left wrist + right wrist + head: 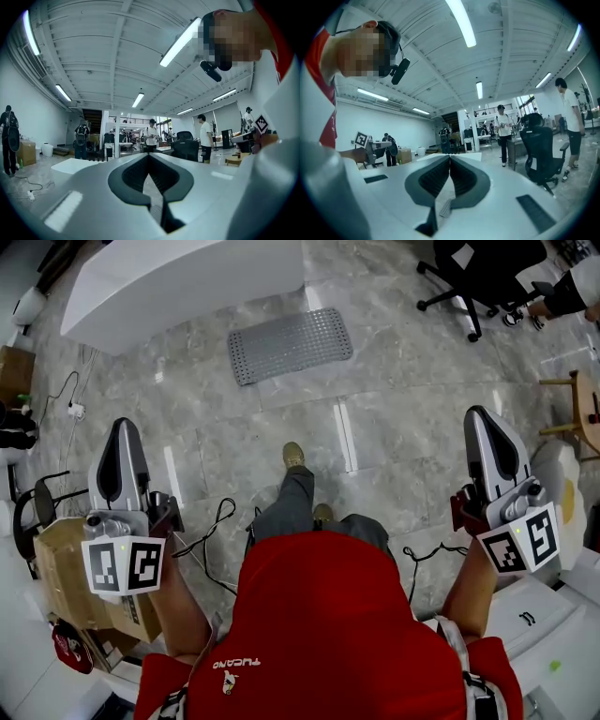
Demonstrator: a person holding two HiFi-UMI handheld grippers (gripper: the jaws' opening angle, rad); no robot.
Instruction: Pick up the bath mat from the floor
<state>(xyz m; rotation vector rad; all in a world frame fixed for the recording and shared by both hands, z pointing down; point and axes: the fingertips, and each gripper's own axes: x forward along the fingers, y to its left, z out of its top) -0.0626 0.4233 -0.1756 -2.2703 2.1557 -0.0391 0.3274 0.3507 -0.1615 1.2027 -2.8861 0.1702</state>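
Observation:
The grey perforated bath mat (291,343) lies flat on the marble floor, ahead of the person's feet and just in front of a white counter. My left gripper (125,424) is held level at the left, well short of the mat, with its jaws shut and nothing in them. At the right my right gripper (478,412) is level too, shut and empty. In the left gripper view the left gripper (148,155) has its jaws closed together, and the right gripper view shows the right gripper (450,157) the same. The mat is out of sight in both gripper views.
A white counter (178,282) stands beyond the mat. A black office chair (487,273) and a seated person (574,289) are at the far right, with a wooden stool (583,409) nearer. A cardboard box (64,570) and cables (211,531) lie at the left. Several people (151,135) stand far off.

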